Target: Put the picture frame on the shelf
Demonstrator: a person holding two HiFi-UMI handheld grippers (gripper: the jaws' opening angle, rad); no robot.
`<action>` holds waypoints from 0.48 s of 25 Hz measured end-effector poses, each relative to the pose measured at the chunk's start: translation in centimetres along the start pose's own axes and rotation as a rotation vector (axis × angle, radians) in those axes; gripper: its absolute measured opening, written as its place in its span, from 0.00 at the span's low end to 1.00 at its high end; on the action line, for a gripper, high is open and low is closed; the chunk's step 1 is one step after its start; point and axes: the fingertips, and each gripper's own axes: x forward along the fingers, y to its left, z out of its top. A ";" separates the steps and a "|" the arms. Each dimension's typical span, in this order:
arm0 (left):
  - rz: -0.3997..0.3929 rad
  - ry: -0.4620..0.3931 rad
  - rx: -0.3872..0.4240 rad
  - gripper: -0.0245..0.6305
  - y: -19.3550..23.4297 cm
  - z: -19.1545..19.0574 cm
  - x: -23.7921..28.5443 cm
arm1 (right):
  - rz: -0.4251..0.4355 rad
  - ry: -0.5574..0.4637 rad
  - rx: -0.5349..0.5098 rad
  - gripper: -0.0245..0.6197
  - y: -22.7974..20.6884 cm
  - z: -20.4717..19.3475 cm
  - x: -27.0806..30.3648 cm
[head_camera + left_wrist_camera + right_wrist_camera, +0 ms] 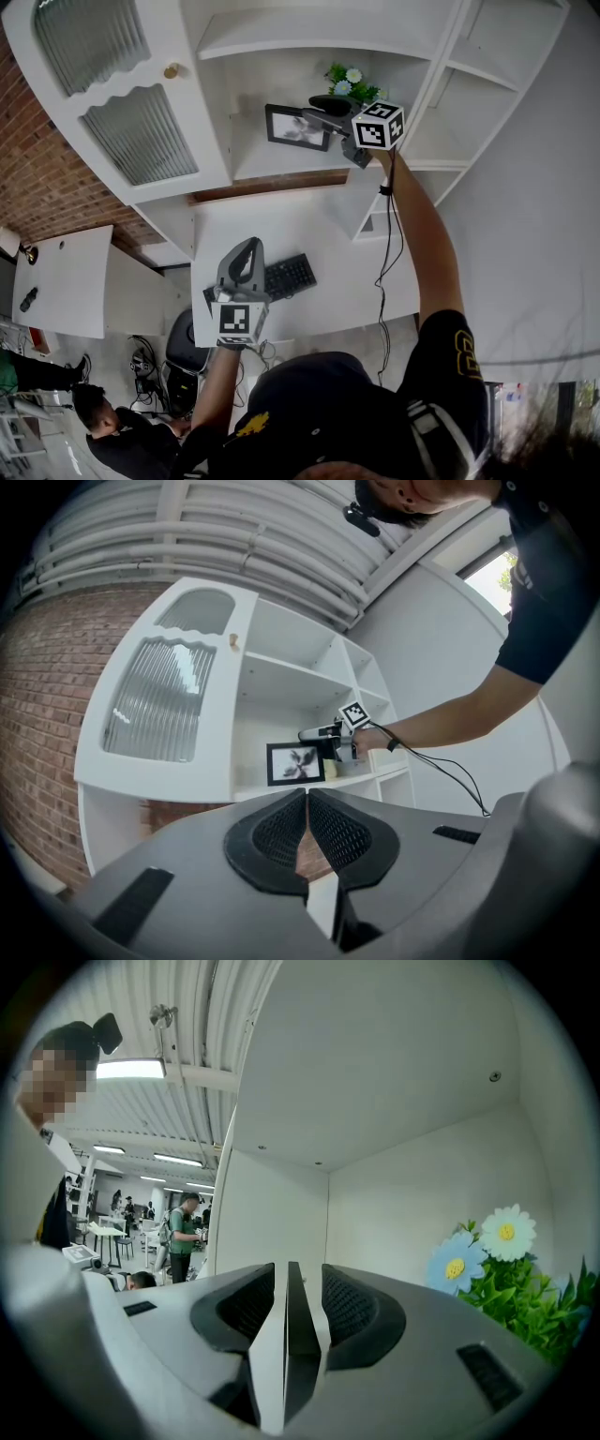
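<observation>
Brick wall [33, 173] — white desk [281, 225], ribbed ceiling [234, 536]

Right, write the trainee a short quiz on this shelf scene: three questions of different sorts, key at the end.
1. True or false: the left gripper has its fingers closed with nothing between them.
2. What stands between the fingers of the right gripper? A) the keyboard B) the edge of the picture frame C) nothing
3. What sits on the shelf to the right of the frame in the head view?
Key: 1 true; 2 B; 3 a plant with blue and white flowers.
</observation>
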 end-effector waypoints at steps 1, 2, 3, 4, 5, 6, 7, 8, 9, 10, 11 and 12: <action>-0.001 0.000 0.000 0.08 0.0 0.0 0.0 | -0.003 -0.002 -0.002 0.27 0.0 0.1 -0.1; -0.001 -0.002 0.000 0.08 -0.1 0.0 0.0 | -0.007 -0.005 -0.005 0.26 0.0 0.2 -0.1; -0.001 -0.003 -0.001 0.08 -0.1 0.0 0.0 | -0.015 -0.011 -0.010 0.26 -0.1 0.3 -0.2; -0.001 -0.005 -0.002 0.08 -0.1 0.0 0.0 | -0.025 -0.018 -0.014 0.26 -0.2 0.4 -0.3; -0.002 -0.005 -0.004 0.08 -0.2 0.0 -0.1 | -0.036 -0.025 -0.018 0.26 -0.4 0.5 -0.5; -0.004 -0.005 -0.007 0.08 -0.2 0.0 -0.1 | -0.048 -0.031 -0.020 0.26 -0.6 0.6 -0.6; -0.007 -0.004 -0.010 0.08 -0.4 -0.1 -0.1 | -0.057 -0.037 -0.021 0.26 -0.7 0.7 -0.7; -0.010 -0.003 -0.013 0.08 -0.4 -0.2 -0.1 | -0.063 -0.042 -0.021 0.26 -0.8 0.8 -0.9; -0.012 -0.002 -0.016 0.08 -0.5 -0.2 -0.1 | -0.069 -0.046 -0.021 0.26 -0.9 0.9 -1.0; -0.011 -0.003 -0.021 0.08 -0.5 -0.2 -0.1 | -0.074 -0.049 -0.021 0.26 -1.0 1.0 -1.1; -0.010 -0.007 -0.028 0.08 -0.5 -0.2 -0.1 | -0.077 -0.051 -0.022 0.26 -1.0 1.1 -1.2; -0.009 -0.009 -0.032 0.08 -0.5 -0.2 0.0 | -0.080 -0.053 -0.023 0.26 -1.0 1.2 -1.3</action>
